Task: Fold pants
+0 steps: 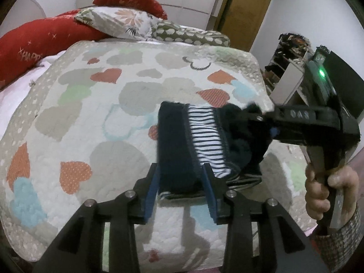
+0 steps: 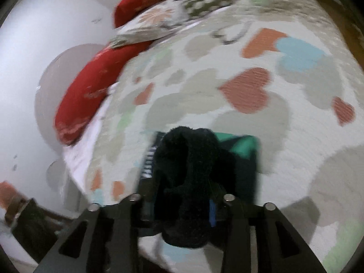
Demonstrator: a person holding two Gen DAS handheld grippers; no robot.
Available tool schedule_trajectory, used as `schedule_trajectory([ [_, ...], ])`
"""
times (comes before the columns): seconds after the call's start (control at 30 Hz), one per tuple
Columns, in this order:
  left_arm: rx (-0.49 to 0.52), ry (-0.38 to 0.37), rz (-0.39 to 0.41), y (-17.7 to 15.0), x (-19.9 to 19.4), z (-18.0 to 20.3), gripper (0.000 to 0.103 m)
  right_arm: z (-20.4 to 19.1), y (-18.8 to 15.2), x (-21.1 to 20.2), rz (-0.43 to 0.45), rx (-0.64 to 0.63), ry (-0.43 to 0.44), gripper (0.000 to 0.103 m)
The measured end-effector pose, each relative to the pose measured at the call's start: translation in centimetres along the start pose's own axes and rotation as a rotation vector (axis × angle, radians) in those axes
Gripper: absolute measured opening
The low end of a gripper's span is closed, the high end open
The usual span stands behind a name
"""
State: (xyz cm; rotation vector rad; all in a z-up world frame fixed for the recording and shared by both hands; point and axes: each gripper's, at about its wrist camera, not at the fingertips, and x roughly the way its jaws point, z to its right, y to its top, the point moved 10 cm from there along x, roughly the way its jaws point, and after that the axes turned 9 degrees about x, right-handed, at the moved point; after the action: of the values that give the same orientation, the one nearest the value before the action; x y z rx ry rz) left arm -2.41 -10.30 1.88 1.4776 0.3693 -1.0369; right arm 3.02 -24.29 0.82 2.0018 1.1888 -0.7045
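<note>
Right now the left gripper (image 1: 182, 182) has its blue pads clamped on either side of a dark navy fold of the pants (image 1: 175, 145), holding that end up off the quilt (image 1: 79, 118). A striped navy-and-white lining shows beside the navy panel, running toward the other tool. Over there the right gripper (image 1: 257, 118) comes in from the side, its tips buried in the bunched dark fabric; from its own camera, the right gripper (image 2: 182, 201) shows a thick wad of black cloth filling the space between its fingers, so it is clenched on the pants (image 2: 188, 170) too, though that view is blurred. The garment hangs stretched between both tools, just above the heart-patterned quilt on the bed. A bare hand (image 1: 327, 195) grips the right tool's handle. Further back, red pillows (image 1: 41, 41) and a floral pillow (image 1: 120, 22) lie at the head of the bed, with a wooden door (image 1: 245, 9) beyond.
</note>
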Motion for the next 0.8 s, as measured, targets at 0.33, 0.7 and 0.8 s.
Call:
schedule_trajectory([
  [0.33, -0.052, 0.022, -0.008, 0.3, 0.5, -1.7, 0.037, 1.1, 1.4, -8.1, 0.304, -0.036, -0.006, 0.058],
  [0.7, 0.094, 0.024, -0.071, -1.1, 4.4, 2.1, 0.045, -4.9, -2.0, -4.7, 0.157, 0.026, 0.445, 0.058],
  [0.8, 0.096, 0.025, -0.079, -1.5, 4.9, 2.1, 0.049, -5.0, -2.6, -3.5, 0.145, 0.043, 0.448, 0.058],
])
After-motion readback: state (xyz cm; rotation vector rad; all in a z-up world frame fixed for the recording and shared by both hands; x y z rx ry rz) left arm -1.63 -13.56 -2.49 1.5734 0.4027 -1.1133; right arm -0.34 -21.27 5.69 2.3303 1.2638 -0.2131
